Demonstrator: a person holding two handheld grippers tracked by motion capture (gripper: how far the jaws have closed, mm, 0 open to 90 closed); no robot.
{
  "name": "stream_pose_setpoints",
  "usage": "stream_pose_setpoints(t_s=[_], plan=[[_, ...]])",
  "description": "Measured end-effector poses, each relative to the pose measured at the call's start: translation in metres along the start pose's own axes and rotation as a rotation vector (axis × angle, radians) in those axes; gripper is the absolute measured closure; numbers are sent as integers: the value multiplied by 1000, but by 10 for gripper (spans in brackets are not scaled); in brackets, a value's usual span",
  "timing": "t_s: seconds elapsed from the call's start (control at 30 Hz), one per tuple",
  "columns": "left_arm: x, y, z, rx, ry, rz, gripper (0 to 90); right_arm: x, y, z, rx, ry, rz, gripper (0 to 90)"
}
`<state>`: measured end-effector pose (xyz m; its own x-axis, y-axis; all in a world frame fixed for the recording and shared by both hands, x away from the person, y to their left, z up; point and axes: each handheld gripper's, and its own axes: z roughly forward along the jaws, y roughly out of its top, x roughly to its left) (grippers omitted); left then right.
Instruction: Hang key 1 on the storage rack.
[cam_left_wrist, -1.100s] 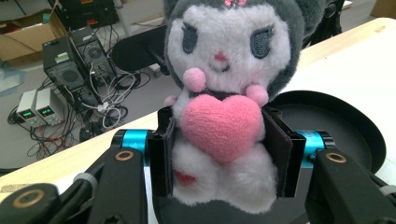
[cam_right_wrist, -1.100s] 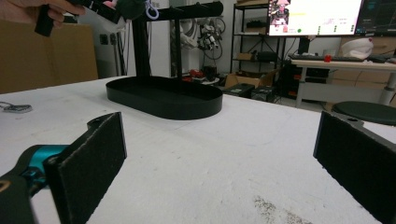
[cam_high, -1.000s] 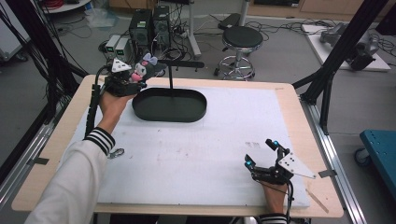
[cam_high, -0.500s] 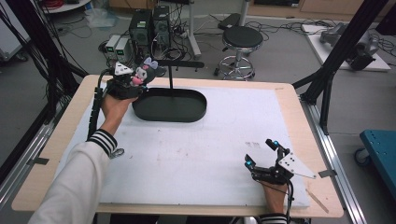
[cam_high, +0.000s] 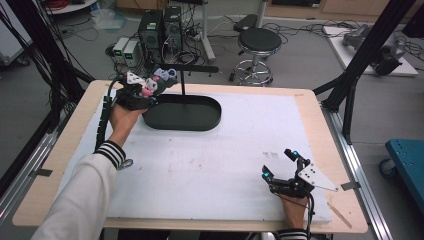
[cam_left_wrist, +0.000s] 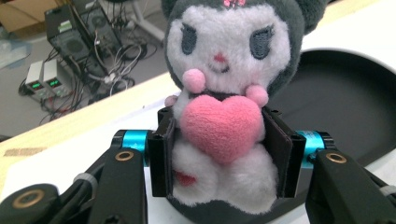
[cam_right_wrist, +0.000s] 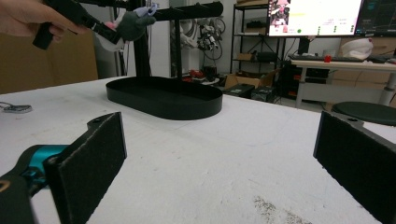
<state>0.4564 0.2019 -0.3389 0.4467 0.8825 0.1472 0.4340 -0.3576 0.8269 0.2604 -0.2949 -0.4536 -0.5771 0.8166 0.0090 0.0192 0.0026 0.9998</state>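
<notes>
Left gripper (cam_left_wrist: 219, 154) is clamping the plush toy (cam_left_wrist: 224, 93) at upper left, beside the stand (cam_high: 182, 111). Right gripper (cam_high: 284, 169) is idling, jaws apart. Risk: soft body slipping out.

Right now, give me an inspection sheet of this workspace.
Surface: white mat on a wooden table, faint marks near its middle.
Job's things: grey and white plush toy with a pink heart, held above the left end of the black oval tray; the tray's post carries a crossbar.
Clutter: small metal object on the mat by the left sleeve.
Grippers: left hand-held gripper shut on the plush toy's body; right hand-held gripper open, resting low on the mat near the front right corner.
Cables: black cable trailing from the left hand-held gripper.
Surroundings: stool, power units and loose wiring on the floor.
</notes>
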Motion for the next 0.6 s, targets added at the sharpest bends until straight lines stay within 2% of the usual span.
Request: stream_pose_setpoints(t_s=[0.13,0.2,0.33,0.6], plan=[[-4,-1,4,22,-5,7,520,0,0,0,1,0,-1,18],[-8,-2,8,54,-9,25,520,0,0,0,1,0,2,18],[-9,-3,11,74,-16,39,520,0,0,0,0,0,2,18],[-10,-5,14,104,-54,37,520,0,0,0,0,0,1,18]])
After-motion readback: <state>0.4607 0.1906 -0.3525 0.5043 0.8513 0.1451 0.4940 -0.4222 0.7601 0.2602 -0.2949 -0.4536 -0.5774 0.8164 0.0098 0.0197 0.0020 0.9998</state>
